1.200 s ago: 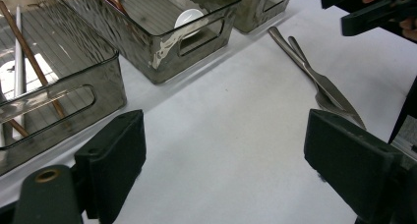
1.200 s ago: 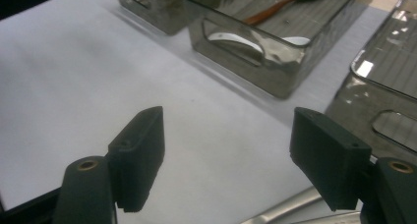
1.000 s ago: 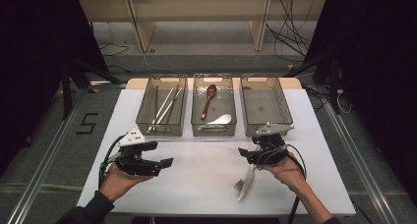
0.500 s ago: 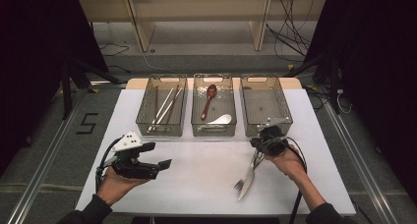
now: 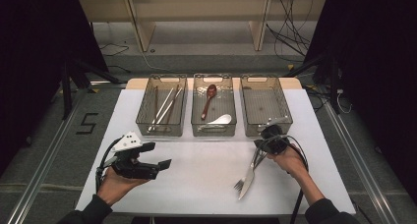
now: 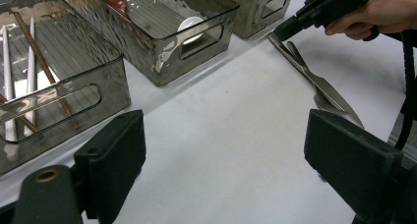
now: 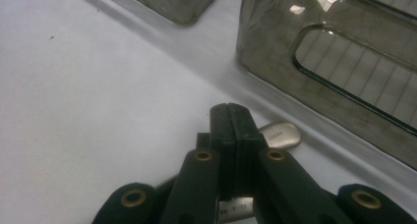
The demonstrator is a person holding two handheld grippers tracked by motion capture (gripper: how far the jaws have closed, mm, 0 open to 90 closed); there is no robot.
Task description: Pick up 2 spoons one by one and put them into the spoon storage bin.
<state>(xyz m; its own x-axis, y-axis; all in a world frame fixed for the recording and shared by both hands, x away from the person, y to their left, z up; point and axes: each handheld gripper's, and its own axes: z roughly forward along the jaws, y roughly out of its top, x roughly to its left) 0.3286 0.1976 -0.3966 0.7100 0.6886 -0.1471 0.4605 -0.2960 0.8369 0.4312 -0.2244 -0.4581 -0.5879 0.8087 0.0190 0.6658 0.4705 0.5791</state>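
A steel fork and knife (image 5: 247, 174) lie side by side on the white table (image 5: 196, 184), handles toward the trays; they also show in the left gripper view (image 6: 317, 81). My right gripper (image 5: 260, 153) is shut, its tips down over the handle ends (image 7: 280, 134). Its jaws have just been closing, and the pads (image 7: 219, 130) meet with no metal showing between them. My left gripper (image 5: 157, 155) hovers open at the front left, with bare table between its jaws (image 6: 231, 155).
Three smoky plastic trays stand in a row at the back. The left tray (image 5: 142, 126) holds chopsticks, the middle tray (image 5: 195, 128) holds a brown spoon (image 5: 210, 94) and a white spoon (image 5: 220, 120), and the right tray (image 5: 265, 106) has nothing in it.
My right gripper has slid a little toward the right tray, onto the cutlery's handle ends, and its jaws have gone from wide apart to shut. The left gripper has stayed put.
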